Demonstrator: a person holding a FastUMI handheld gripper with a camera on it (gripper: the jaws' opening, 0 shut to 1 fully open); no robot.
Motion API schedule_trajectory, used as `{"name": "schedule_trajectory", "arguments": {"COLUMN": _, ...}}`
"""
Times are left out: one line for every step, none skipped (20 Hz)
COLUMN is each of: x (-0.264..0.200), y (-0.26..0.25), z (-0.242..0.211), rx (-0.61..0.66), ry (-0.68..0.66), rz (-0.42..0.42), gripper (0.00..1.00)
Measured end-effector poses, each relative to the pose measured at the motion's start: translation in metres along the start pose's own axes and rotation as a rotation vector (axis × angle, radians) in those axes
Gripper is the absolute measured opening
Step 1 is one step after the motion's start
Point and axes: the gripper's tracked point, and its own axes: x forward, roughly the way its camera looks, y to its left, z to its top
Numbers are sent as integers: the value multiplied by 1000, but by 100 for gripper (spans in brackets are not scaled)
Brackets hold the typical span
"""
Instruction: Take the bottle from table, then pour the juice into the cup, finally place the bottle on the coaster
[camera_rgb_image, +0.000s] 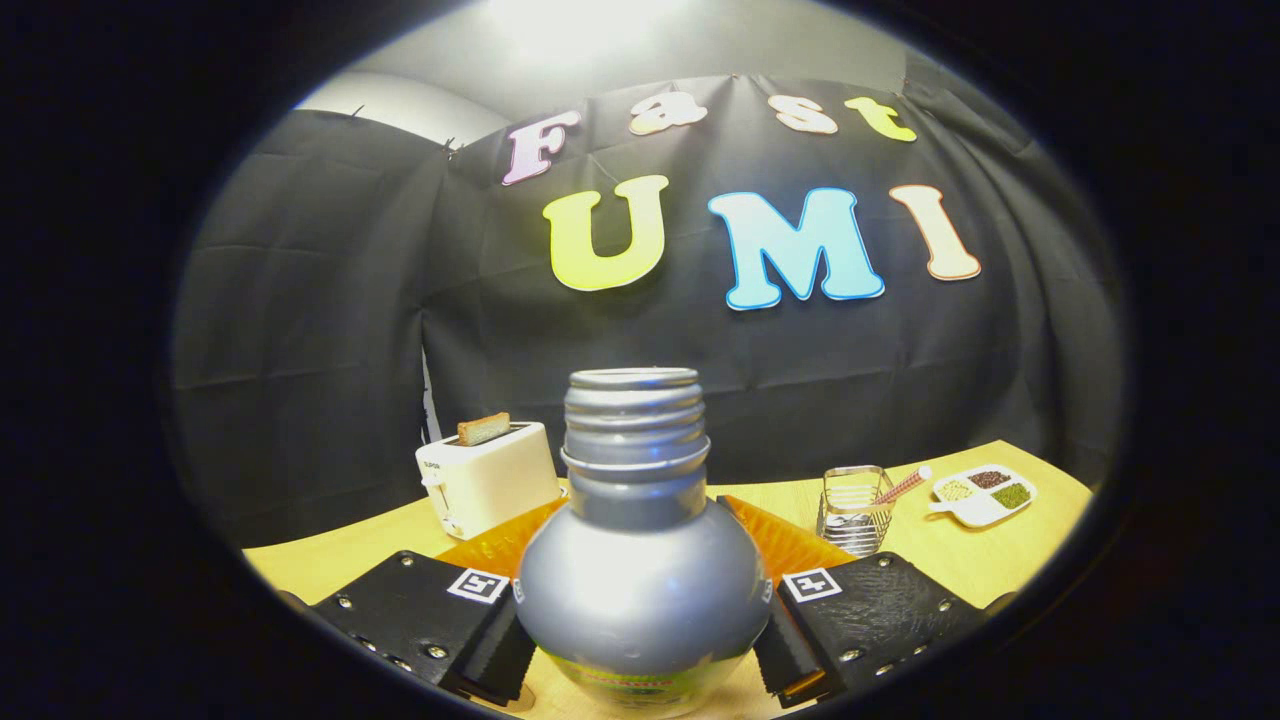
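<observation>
Bottle (640, 560): 1, silver-grey, round belly, threaded neck, no cap on, upright, sitting right between the gripper (640, 640) fingers.
Gripper: both fingers pressed on bottle's belly, one each side, clamped on it; orange ribbed parts show behind the bottle on both sides.
Writing: small square black-and-white marker tags on top of each finger (400, 610), 2 total; band of label at bottle's base, too blurred to read; small mark on toaster front, can't read either.
Bottle vs bench: light wood bench (1000, 565) under and beyond the fingers; can't tell if bottle base is touching it or lifted.
Toaster (487, 478): 1, white, beyond left finger, at back of bench near the wall; 1 slice of toast (484, 429) sticking up from slot.
Wire holder (853, 508): 1, metal, beyond right finger, w/ a striped straw-like stick leaning out.
Dish (982, 495): 1, white, divided, 3 compartments w/ pale, dark and green bits, further right of holder.
</observation>
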Motion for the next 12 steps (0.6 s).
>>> {"name": "schedule_trajectory", "arguments": {"x": 4, "y": -2, "z": -3, "rx": 3, "ry": 3, "rz": -4, "gripper": 85}}
{"name": "schedule_trajectory", "arguments": {"x": 6, "y": -2, "z": -7, "rx": 5, "ry": 6, "rz": -6, "gripper": 85}}
{"name": "schedule_trajectory", "arguments": {"x": 10, "y": -3, "z": -12, "rx": 4, "ry": 10, "rz": -8, "gripper": 85}}
{"name": "schedule_trajectory", "arguments": {"x": 12, "y": -4, "z": -17, "rx": -2, "ry": 15, "rz": -12, "gripper": 85}}
{"name": "schedule_trajectory", "arguments": {"x": 15, "y": -7, "z": -19, "rx": -15, "ry": 16, "rz": -21, "gripper": 85}}
{"name": "schedule_trajectory", "arguments": {"x": 18, "y": -7, "z": -24, "rx": -23, "ry": 17, "rz": -30, "gripper": 85}}
{"name": "schedule_trajectory", "arguments": {"x": 22, "y": -7, "z": -26, "rx": -37, "ry": 18, "rz": -32, "gripper": 85}}
{"name": "schedule_trajectory", "arguments": {"x": 24, "y": -8, "z": -30, "rx": -55, "ry": 17, "rz": -39, "gripper": 85}}
{"name": "schedule_trajectory", "arguments": {"x": 28, "y": -10, "z": -31, "rx": -66, "ry": 13, "rz": -48, "gripper": 85}}
{"name": "schedule_trajectory", "arguments": {"x": 31, "y": -10, "z": -34, "rx": -70, "ry": 13, "rz": -52, "gripper": 85}}
{"name": "schedule_trajectory", "arguments": {"x": 36, "y": -11, "z": -37, "rx": -70, "ry": 16, "rz": -56, "gripper": 85}}
{"name": "schedule_trajectory", "arguments": {"x": 38, "y": -12, "z": -42, "rx": -71, "ry": 20, "rz": -60, "gripper": 85}}
